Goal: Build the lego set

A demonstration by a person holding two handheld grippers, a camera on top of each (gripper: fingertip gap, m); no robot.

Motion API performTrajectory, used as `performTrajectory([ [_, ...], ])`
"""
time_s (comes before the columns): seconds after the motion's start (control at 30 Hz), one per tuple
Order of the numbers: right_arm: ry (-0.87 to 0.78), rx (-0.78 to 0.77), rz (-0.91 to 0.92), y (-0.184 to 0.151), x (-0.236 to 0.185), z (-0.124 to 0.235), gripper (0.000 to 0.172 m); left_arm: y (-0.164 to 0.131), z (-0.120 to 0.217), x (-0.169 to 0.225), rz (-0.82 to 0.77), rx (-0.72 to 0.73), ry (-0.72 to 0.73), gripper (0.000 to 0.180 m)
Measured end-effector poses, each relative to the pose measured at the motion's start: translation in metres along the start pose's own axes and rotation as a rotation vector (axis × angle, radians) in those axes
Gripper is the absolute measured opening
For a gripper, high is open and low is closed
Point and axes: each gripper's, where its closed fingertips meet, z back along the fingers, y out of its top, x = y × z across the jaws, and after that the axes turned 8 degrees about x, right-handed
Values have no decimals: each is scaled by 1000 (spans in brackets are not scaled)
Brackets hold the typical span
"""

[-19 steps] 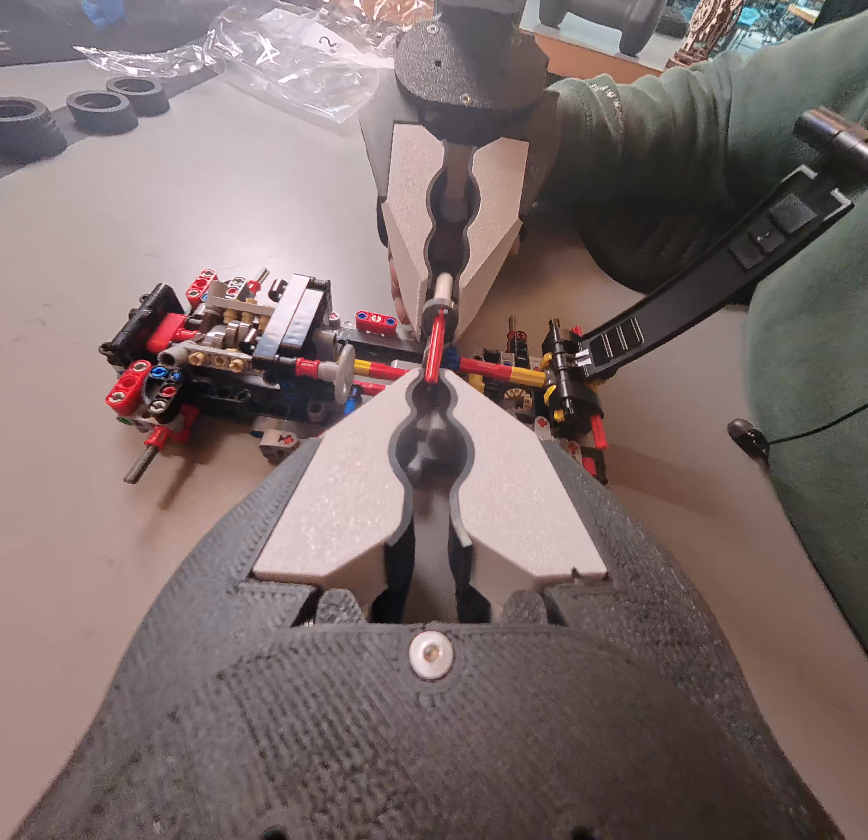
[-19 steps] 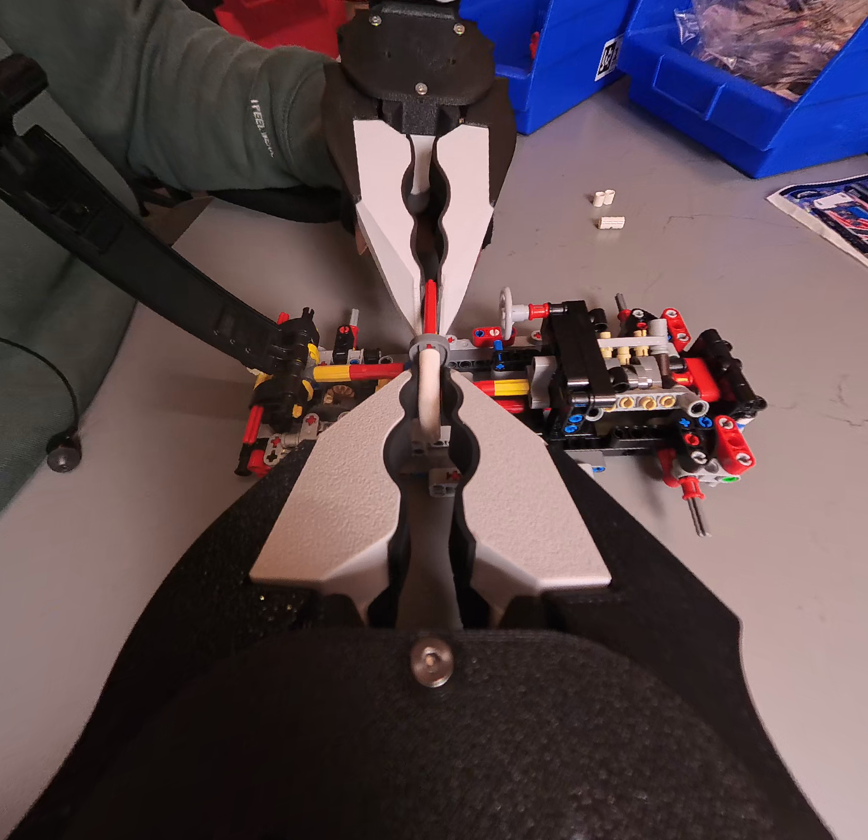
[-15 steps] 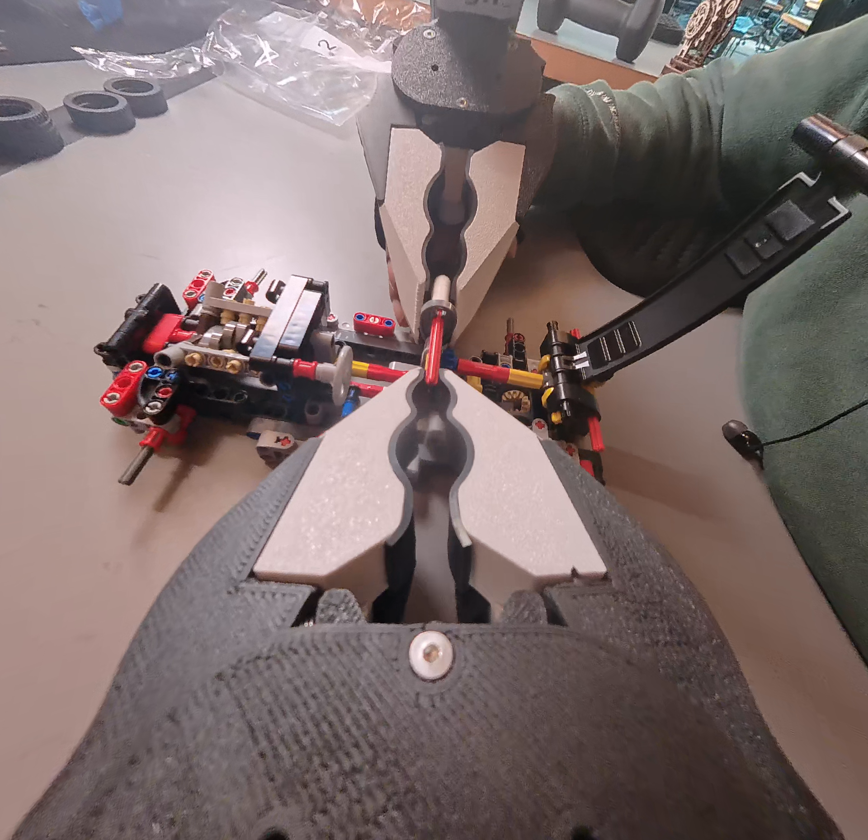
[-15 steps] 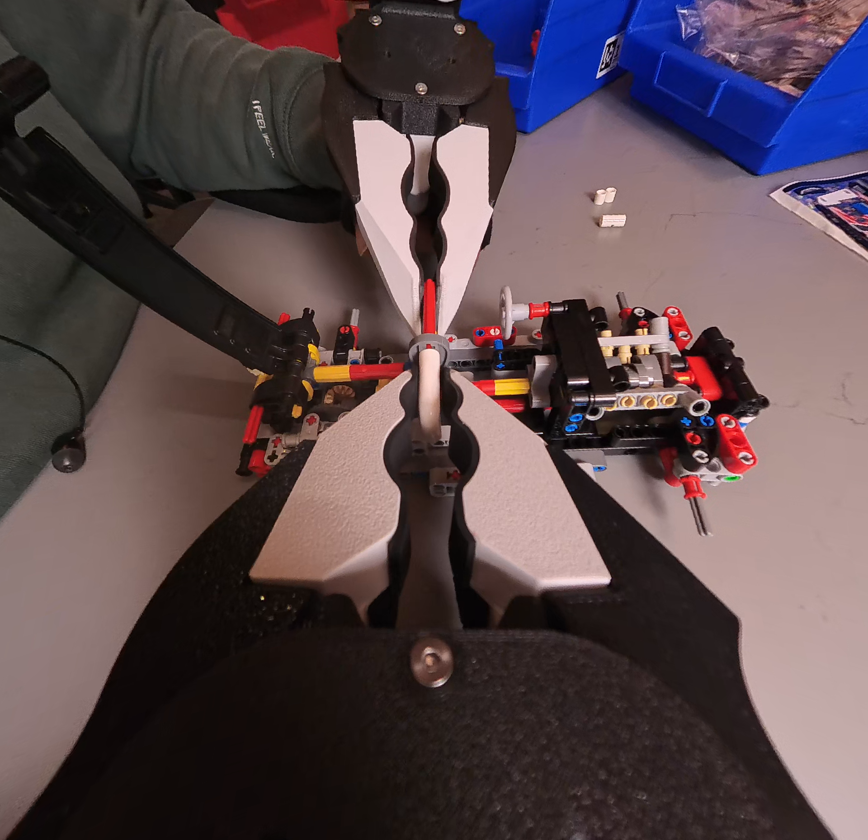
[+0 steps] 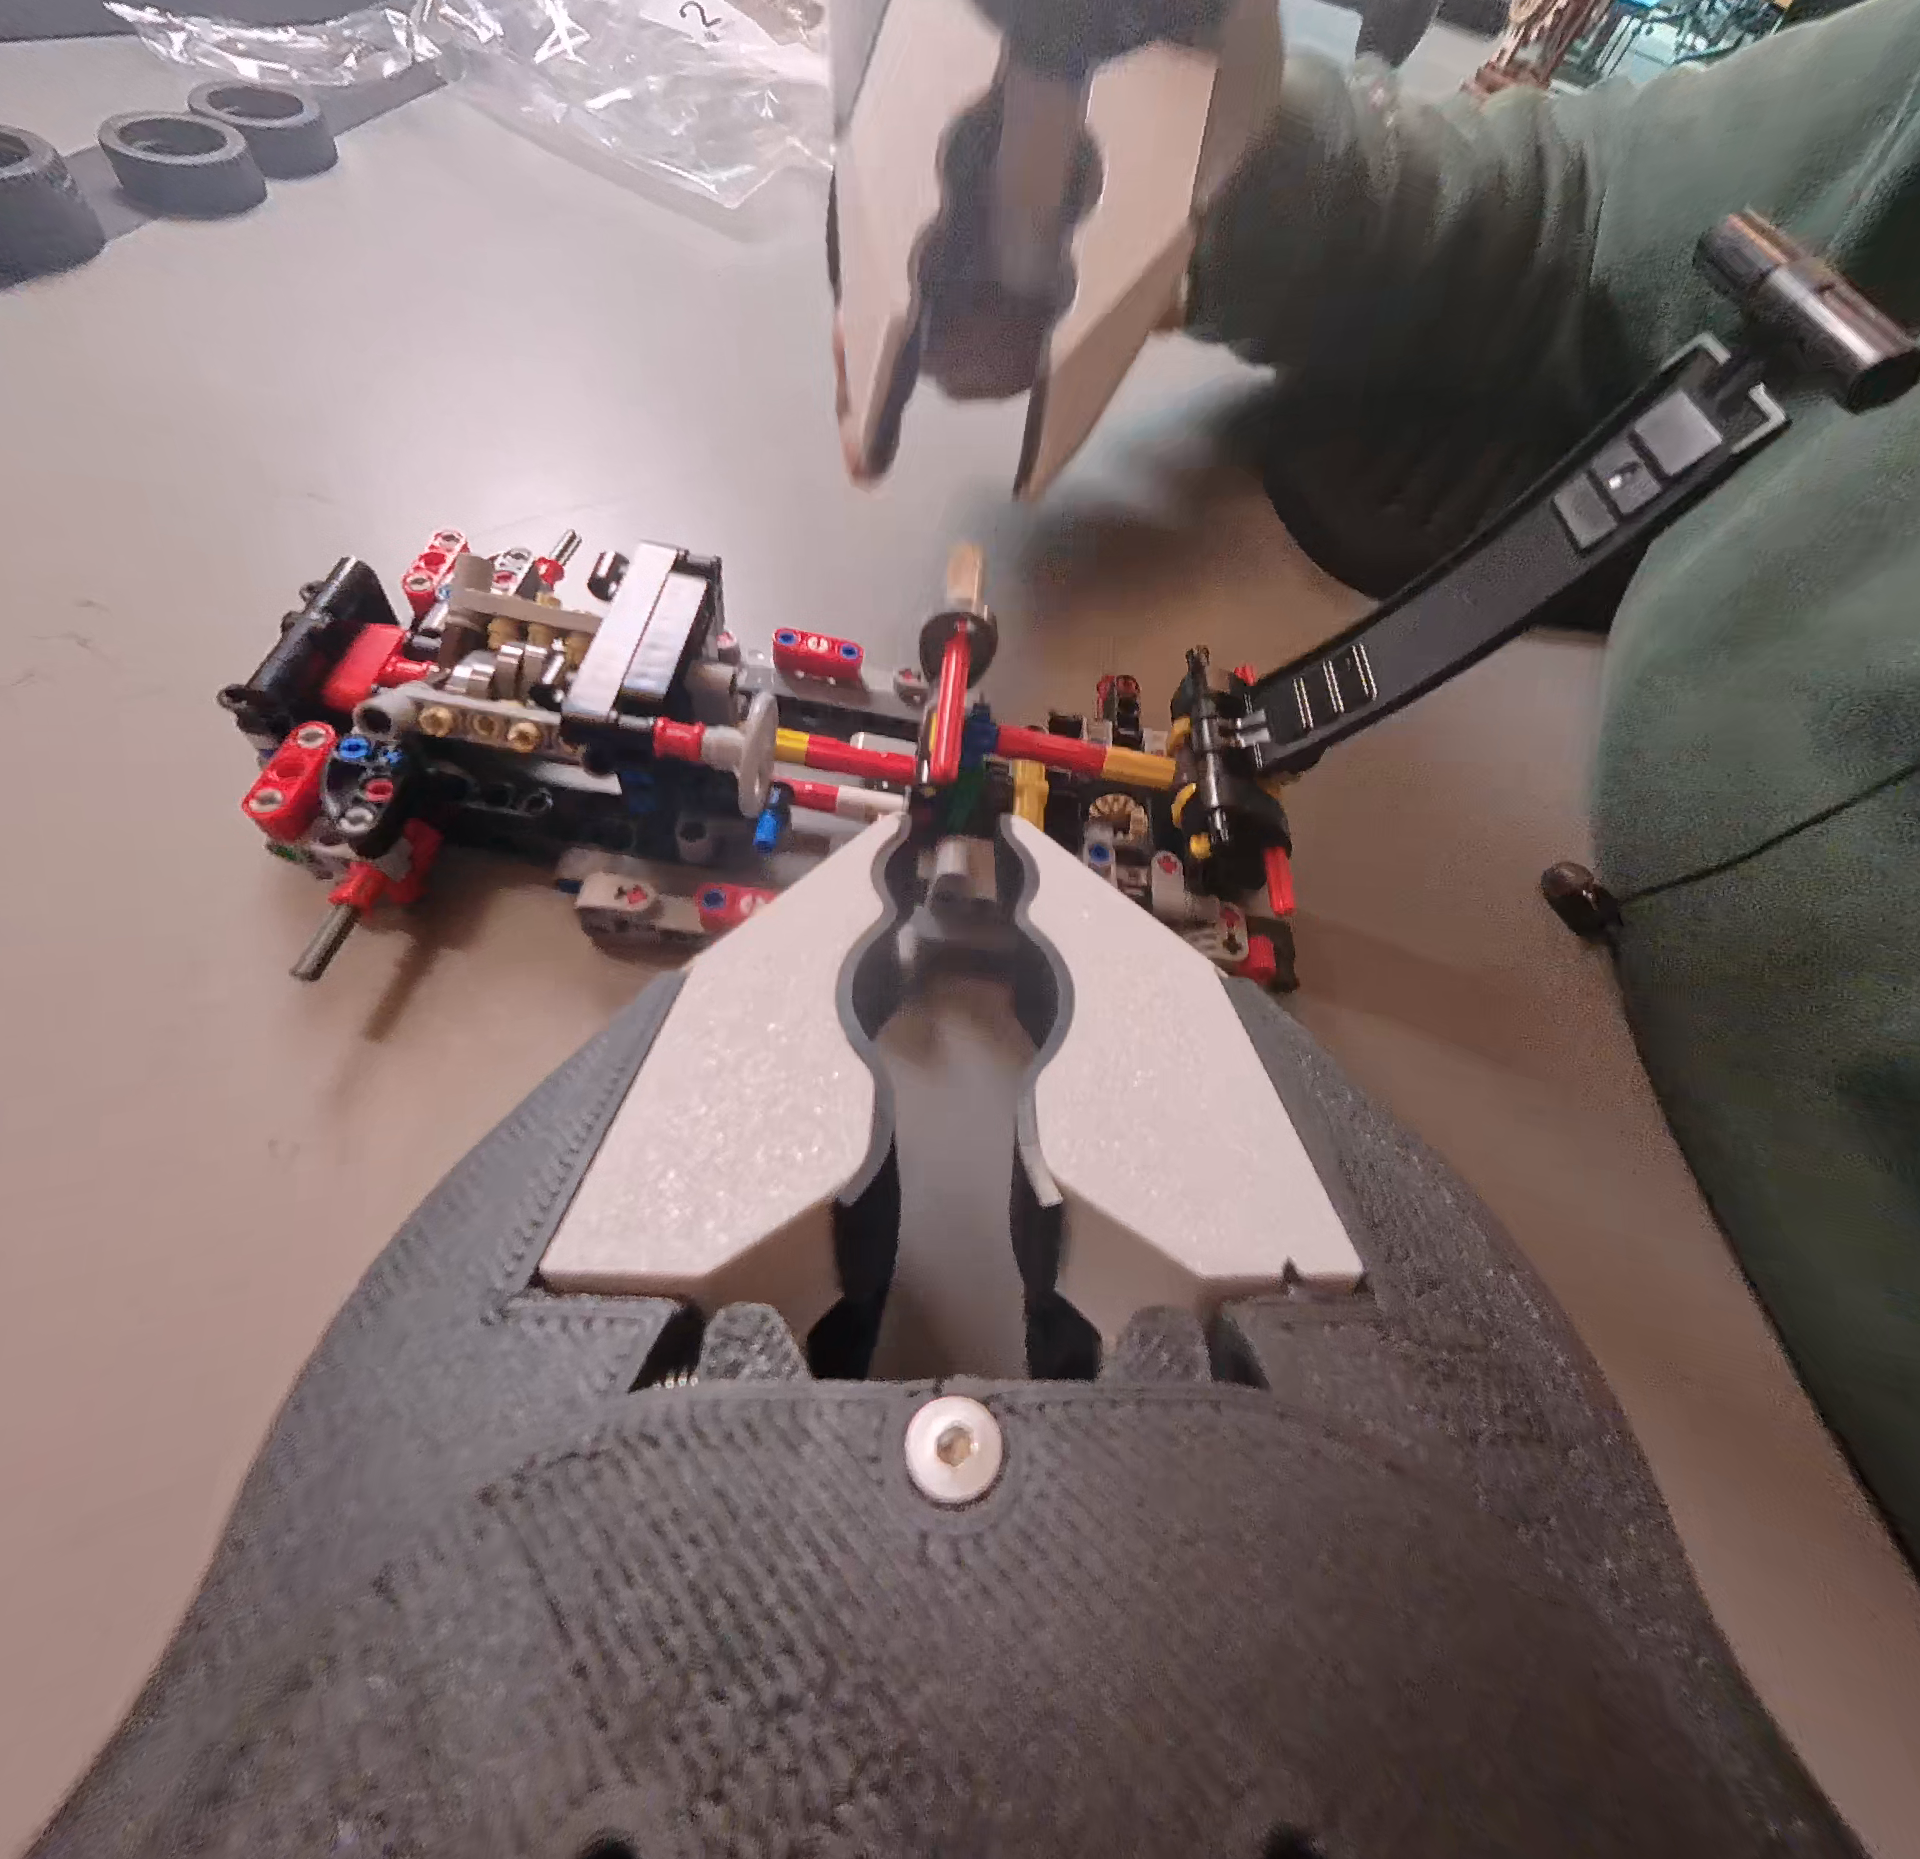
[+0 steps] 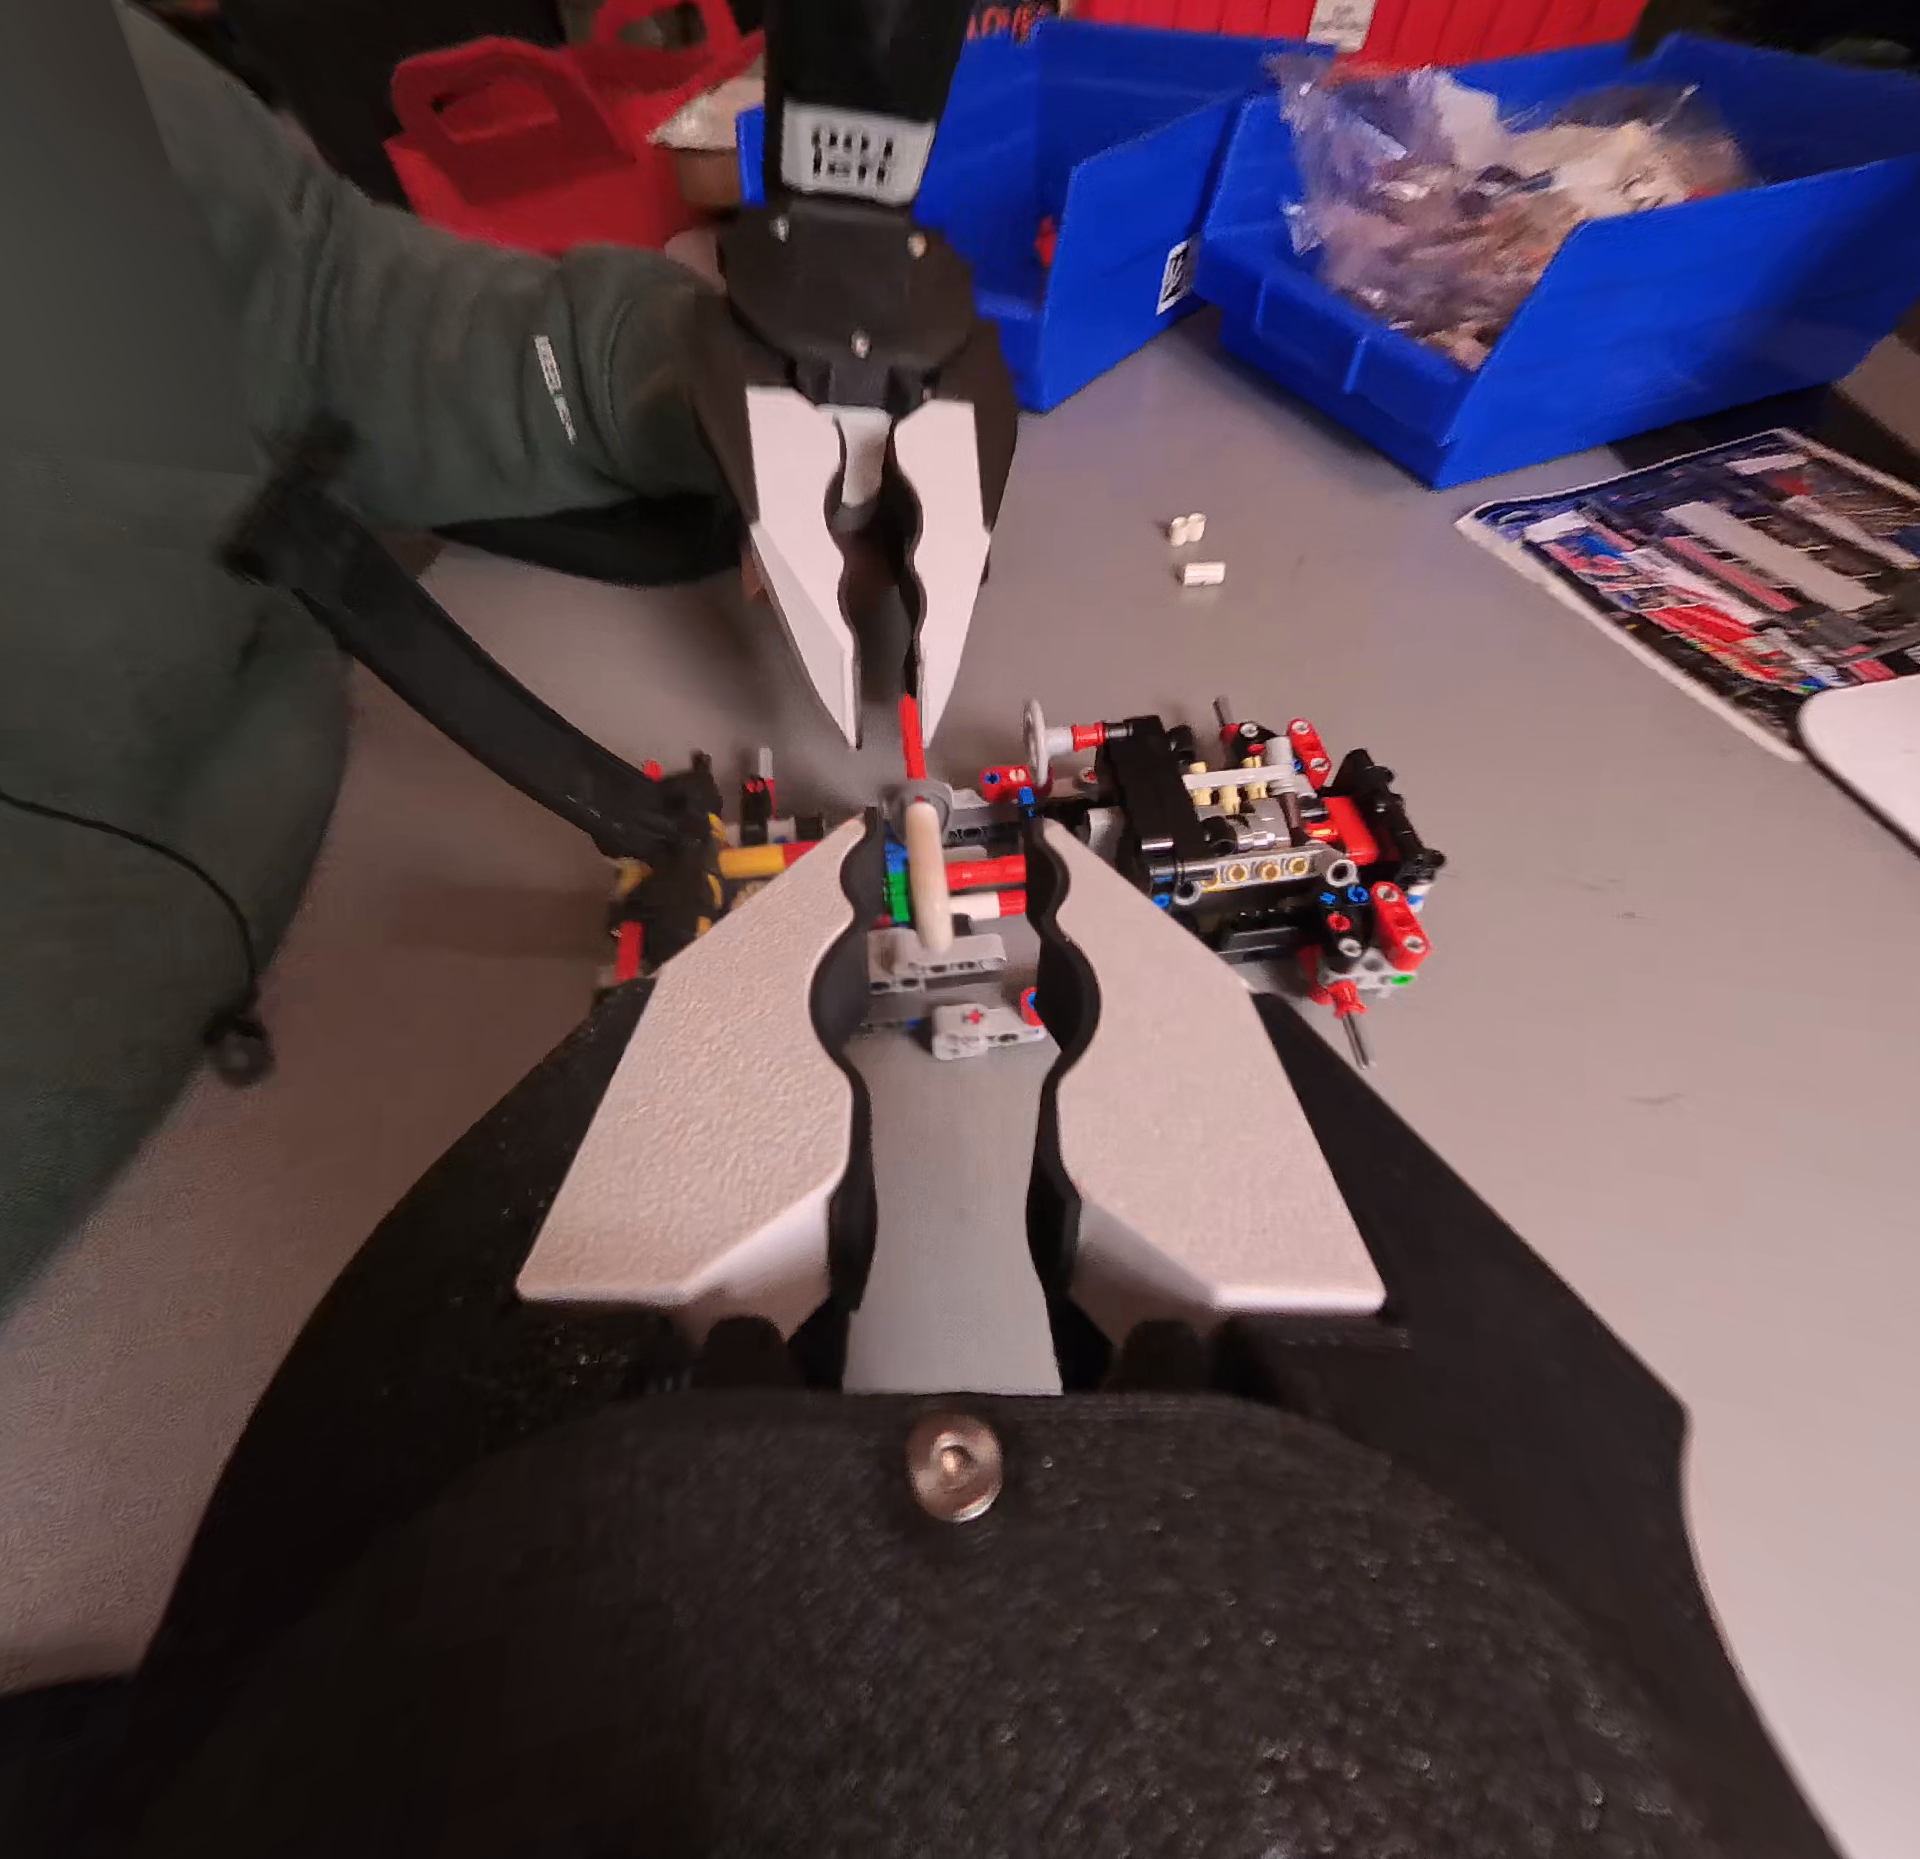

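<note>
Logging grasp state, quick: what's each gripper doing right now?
Left gripper: open, fingers astride the red axle, not pressing.
Right gripper: open, holding nothing, around the white rod.

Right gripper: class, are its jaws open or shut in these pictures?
Open. The right gripper shows a clear gap between its fingers; the cream axle stands between them, untouched on either side.

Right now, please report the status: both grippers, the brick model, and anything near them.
Left gripper open, fingertips at the brick model by the red axle. Right gripper open, pads clear of the white axle. Black strap lies at the model's end.
</note>
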Motion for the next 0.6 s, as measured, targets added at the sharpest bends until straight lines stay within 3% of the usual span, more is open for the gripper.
performTrajectory([
  [0.13,30,8,-55,23,-48,19,38,-12,11,6,-31,-42,3,14],
  [0.33,-115,-63,-88,-3,-88,-4,49,-6,14,16,-80,-39,-32,15],
  [0.43,-180,-68,-99,-14,-85,-25,44,-10,11,20,-127,-70,-23,16],
  [0.5,-204,-123,-16,-21,-80,-33,15,-14,11,20,-144,-82,-11,16],
  [0.6,-192,-166,57,-19,-71,-29,1,-12,14,17,-151,-60,27,15],
])
